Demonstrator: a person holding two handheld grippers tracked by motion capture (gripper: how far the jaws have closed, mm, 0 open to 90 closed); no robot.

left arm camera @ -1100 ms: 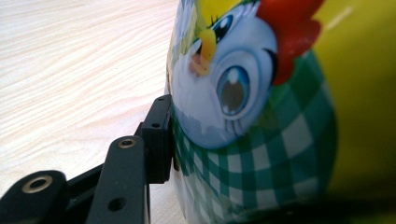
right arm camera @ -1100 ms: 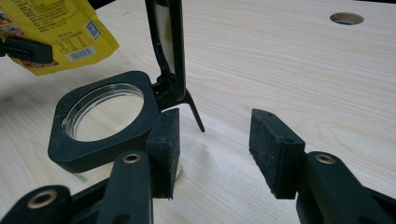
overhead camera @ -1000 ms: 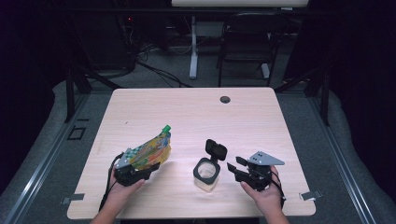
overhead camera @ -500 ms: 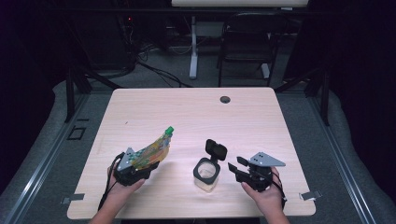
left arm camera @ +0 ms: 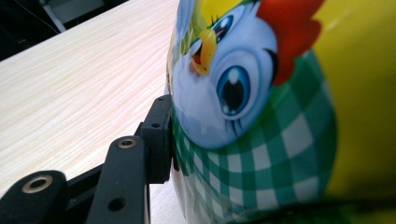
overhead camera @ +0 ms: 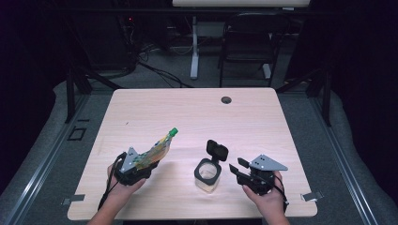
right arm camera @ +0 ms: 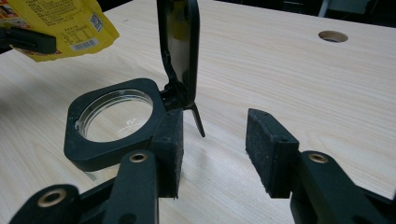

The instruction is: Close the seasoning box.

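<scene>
My right tongs [overhead camera: 240, 169] rest low on the tabletop [overhead camera: 263, 117], jaws apart with nothing between them; they have just been closing a little. One jaw sits just beside the jar [overhead camera: 207, 174], whose black hinged lid [overhead camera: 217, 150] stands up open. My left tongs [overhead camera: 141, 166] are clamped on the bottom of the yellow snack pouch [overhead camera: 155, 150], which tilts up and away, its green cap [overhead camera: 173, 132] at the far tip. Beyond, near the far edge, is a round cable hole [overhead camera: 226, 100].

pouch [overhead camera: 157, 149] left of jar [overhead camera: 207, 174], on table [overhead camera: 197, 117]
</scene>
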